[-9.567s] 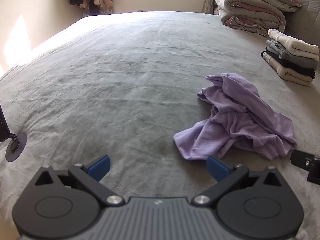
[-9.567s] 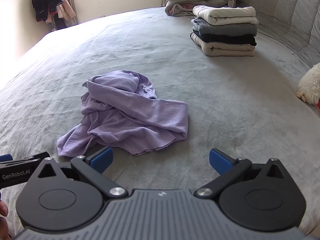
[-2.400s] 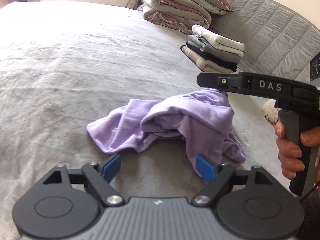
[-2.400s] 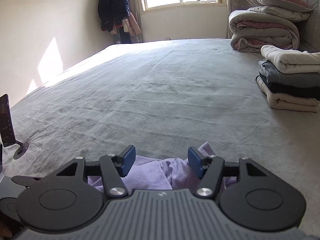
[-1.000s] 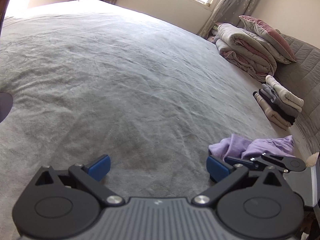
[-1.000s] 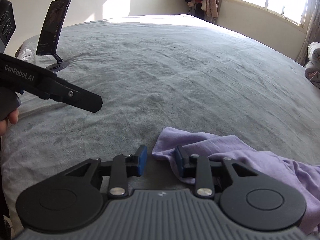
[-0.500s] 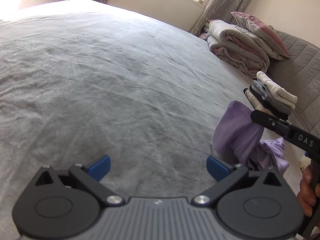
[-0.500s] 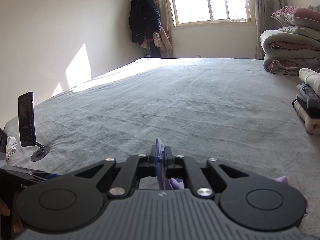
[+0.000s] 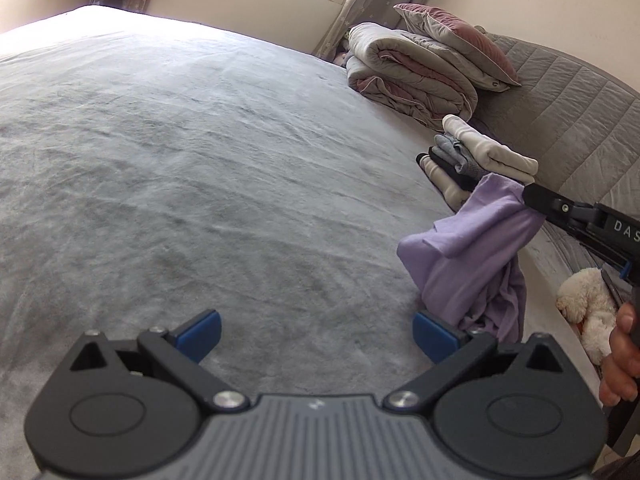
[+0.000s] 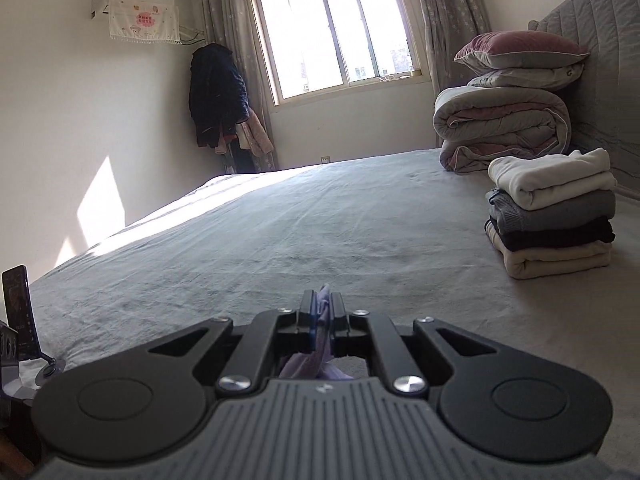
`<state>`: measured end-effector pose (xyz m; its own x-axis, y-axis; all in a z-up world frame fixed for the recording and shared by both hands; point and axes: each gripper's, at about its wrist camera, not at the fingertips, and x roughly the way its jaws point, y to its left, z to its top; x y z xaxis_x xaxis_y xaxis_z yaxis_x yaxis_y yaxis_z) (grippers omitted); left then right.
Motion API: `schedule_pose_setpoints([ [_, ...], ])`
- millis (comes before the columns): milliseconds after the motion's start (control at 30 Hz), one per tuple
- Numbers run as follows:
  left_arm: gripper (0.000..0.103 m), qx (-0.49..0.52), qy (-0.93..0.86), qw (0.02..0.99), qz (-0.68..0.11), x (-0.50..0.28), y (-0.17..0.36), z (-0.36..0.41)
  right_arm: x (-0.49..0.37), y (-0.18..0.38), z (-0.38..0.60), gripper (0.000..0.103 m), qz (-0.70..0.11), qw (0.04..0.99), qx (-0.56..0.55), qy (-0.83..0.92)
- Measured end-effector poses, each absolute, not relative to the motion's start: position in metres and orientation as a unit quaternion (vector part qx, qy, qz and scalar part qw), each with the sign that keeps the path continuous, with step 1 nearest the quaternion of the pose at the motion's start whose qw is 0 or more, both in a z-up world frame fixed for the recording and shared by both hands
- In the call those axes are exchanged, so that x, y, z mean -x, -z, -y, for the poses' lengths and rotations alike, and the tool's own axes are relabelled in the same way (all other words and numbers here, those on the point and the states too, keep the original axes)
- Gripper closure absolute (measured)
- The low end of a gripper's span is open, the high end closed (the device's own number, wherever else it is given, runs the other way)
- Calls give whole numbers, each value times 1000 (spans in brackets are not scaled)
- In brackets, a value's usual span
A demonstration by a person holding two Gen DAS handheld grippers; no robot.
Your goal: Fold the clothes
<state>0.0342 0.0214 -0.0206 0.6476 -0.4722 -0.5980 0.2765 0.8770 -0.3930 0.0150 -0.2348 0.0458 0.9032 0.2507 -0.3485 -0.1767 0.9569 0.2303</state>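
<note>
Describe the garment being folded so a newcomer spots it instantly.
On the grey bed, look near the quilted headboard, just in front of the stack of folded clothes. The lilac garment hangs crumpled from the right gripper, the only purple, unfolded piece there.

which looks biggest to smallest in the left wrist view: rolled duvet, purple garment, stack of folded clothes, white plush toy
1. rolled duvet and purple garment: alike, and the garment hangs nearer the camera, so unranked.
2. stack of folded clothes
3. white plush toy, partly hidden.
</note>
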Motion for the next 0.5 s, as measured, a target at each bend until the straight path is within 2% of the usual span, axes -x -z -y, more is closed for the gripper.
schedule_pose_setpoints([
  [233,5,117,276,893,-335,-30,18,21,-13,-41,240,94,-210,963,-109,-130],
  [300,9,113,279,894,-330,-31,18,27,-12,-39,242,85,-216,960,-112,-135],
  [400,24,117,273,894,-335,-36,20,30,-11,-37,244,84,-225,957,-117,-143],
  [433,34,119,268,894,-339,-38,21,30,-11,-36,245,82,-227,955,-118,-146],
  [467,43,123,261,894,-343,-41,22,28,-11,-36,246,74,-230,954,-120,-149],
  [500,45,129,253,894,-347,-43,22,25,-10,-34,244,67,-234,953,-116,-153],
])
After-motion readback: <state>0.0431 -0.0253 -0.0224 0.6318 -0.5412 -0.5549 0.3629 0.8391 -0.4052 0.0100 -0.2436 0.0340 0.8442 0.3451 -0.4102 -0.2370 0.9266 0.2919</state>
